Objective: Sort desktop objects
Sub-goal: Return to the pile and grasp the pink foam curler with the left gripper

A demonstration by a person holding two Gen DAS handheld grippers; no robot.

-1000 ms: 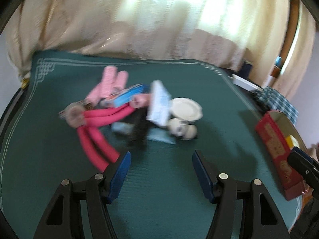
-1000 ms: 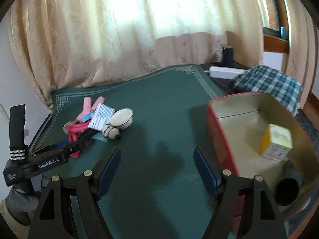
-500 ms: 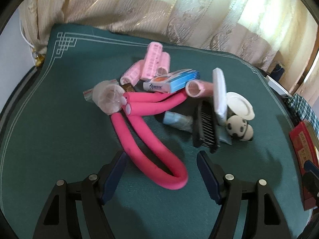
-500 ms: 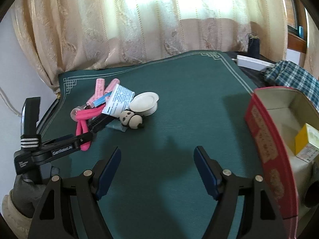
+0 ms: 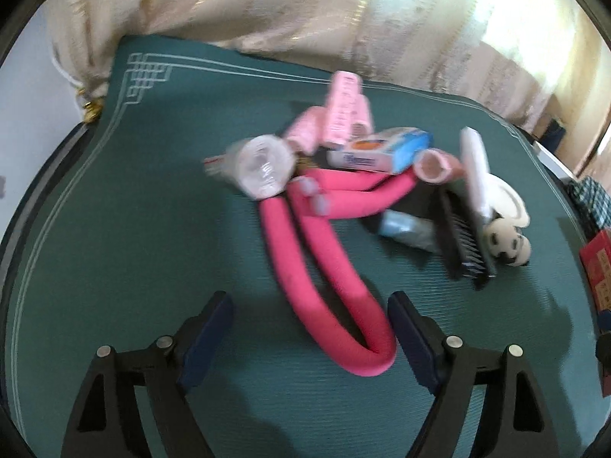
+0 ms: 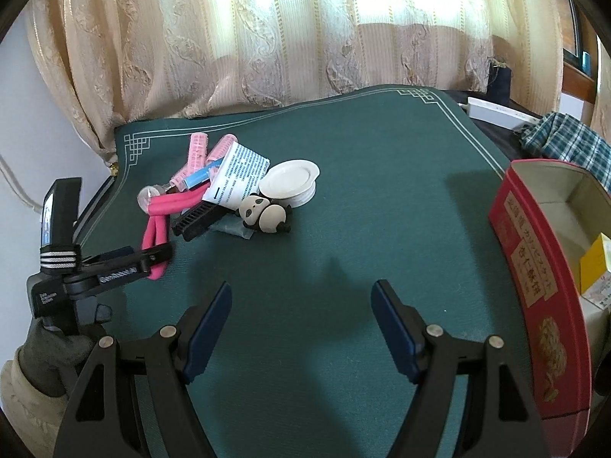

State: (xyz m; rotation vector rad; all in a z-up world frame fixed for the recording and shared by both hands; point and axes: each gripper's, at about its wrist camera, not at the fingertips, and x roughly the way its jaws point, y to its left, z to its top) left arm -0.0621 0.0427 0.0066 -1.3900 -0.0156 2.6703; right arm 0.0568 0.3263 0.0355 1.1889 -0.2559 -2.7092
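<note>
A pile of small objects lies on the green mat (image 5: 152, 252). It holds a bent hot-pink foam roller (image 5: 336, 290), pale pink hair rollers (image 5: 345, 110), a blue and white box (image 5: 382, 150), a black comb (image 5: 464, 240), a panda toy (image 5: 506, 246), a white disc (image 6: 292, 181) and a clear round cap (image 5: 263, 171). My left gripper (image 5: 311, 337) is open, its jaws on either side of the foam roller's bend, low over the mat. My right gripper (image 6: 301, 324) is open and empty over bare mat, right of the pile.
An open red box (image 6: 534, 267) stands at the right edge with a yellow carton (image 6: 594, 263) inside. A checked cloth (image 6: 565, 137) and a white power strip (image 6: 496, 110) lie behind it. Curtains (image 6: 305, 30) hang along the far side.
My left gripper has moved forward and down onto the pile until the pink foam roller's bend lies between its jaws. My right gripper has swung left, away from the red box.
</note>
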